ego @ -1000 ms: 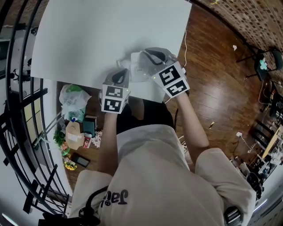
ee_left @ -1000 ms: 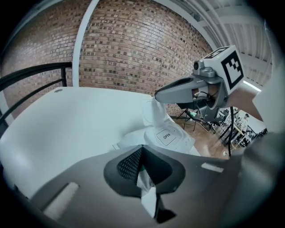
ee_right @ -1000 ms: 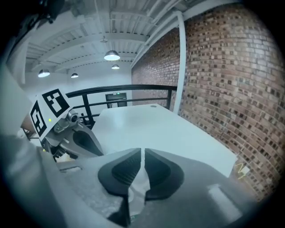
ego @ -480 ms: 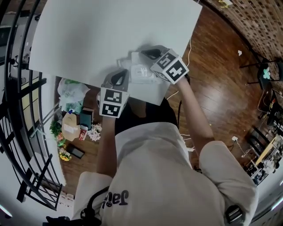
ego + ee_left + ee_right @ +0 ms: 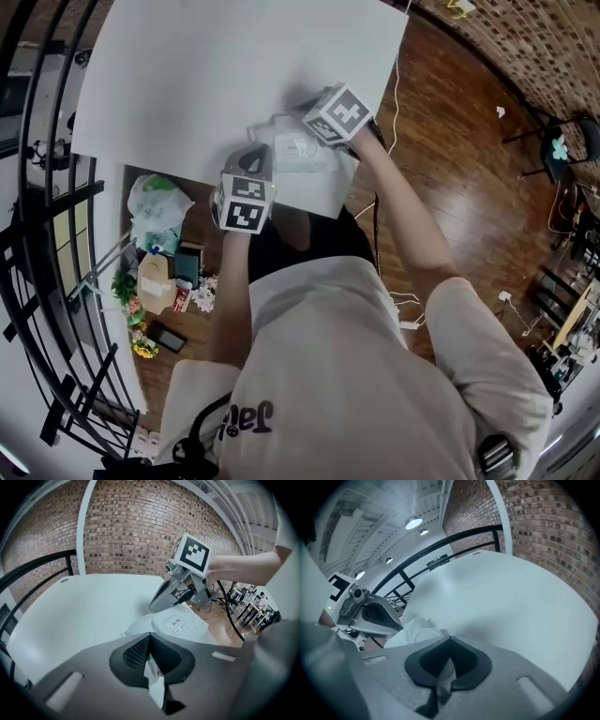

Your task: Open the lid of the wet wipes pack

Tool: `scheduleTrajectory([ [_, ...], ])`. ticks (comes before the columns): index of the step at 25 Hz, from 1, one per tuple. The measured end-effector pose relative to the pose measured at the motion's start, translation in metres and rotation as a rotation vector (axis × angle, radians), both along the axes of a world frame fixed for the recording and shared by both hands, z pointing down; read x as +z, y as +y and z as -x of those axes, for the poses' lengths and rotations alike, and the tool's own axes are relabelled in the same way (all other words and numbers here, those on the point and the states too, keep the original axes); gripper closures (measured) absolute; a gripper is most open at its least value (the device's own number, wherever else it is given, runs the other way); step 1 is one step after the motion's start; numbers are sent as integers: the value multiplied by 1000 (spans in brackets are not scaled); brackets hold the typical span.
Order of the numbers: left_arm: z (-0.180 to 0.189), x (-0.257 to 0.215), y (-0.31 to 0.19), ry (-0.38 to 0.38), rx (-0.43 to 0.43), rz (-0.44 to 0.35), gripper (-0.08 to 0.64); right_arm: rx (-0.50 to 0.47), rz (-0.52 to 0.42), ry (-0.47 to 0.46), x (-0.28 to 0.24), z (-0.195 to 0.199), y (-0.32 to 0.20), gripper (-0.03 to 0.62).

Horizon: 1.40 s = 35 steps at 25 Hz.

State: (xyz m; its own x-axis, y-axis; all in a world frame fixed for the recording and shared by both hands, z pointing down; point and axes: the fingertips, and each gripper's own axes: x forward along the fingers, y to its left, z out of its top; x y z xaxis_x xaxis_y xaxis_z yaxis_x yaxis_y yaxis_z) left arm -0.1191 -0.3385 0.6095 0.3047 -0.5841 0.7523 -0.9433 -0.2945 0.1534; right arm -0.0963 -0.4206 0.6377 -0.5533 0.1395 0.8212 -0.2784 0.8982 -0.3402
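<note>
Lowered since a second ago, the right gripper (image 5: 446, 665) is clamped shut on a white fold of the wet wipes pack (image 5: 187, 629), and the left gripper (image 5: 152, 665) is closed on its near corner. Between the fingers, the lid (image 5: 176, 622) is seen lying flat. Beyond them the white table (image 5: 234, 56) is spread wide toward a brick wall (image 5: 140, 527). Behind them its edge is met by wooden floor (image 5: 441, 150), and a black railing (image 5: 37, 187) is seen leftward.

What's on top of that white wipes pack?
A flat white lid marked OPEN, lying shut on the wet wipes pack. The right gripper covers the pack's far end; wipes beneath are hidden.
</note>
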Motion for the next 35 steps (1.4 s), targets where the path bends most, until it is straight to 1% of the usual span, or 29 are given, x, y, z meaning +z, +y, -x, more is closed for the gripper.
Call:
scheduleTrajectory([
  [2,2,-3,5,2,16,-12,545,47,-62,-12,-7,-1,0,601],
  [4,3,-12,10,32,31,-48,545,128,-113,-34,-22,-7,3,600],
  [7,5,-37,22,54,60,-119,545,273,-176,-125,-65,-20,15,600],
  [9,8,-55,33,60,77,-165,545,363,-240,-197,-98,-29,35,600],
  [11,6,-75,41,87,94,-213,545,477,-321,-255,-130,-45,56,600],
  [14,-1,-106,57,139,112,-277,545,638,-420,-313,-163,-71,94,600],
  [16,0,-128,67,157,114,-325,545,707,-463,-349,-179,-80,121,601],
  [18,-2,-150,70,168,101,-380,545,730,-508,-377,-194,-86,141,600],
  [21,-14,-177,79,170,74,-451,543,725,-591,-401,-218,-103,165,600],
  [24,-34,-198,102,151,43,-513,543,738,-631,-449,-239,-126,190,600],
  [27,-59,-206,137,121,-16,-558,544,715,-641,-493,-246,-150,229,600],
  [30,-93,-204,190,94,-64,-573,544,708,-622,-503,-236,-178,284,600],
  [33,-125,-203,237,71,-73,-580,544,707,-597,-512,-226,-201,327,600],
  [35,-130,-206,257,48,-80,-576,543,695,-579,-516,-224,-204,344,600],
])
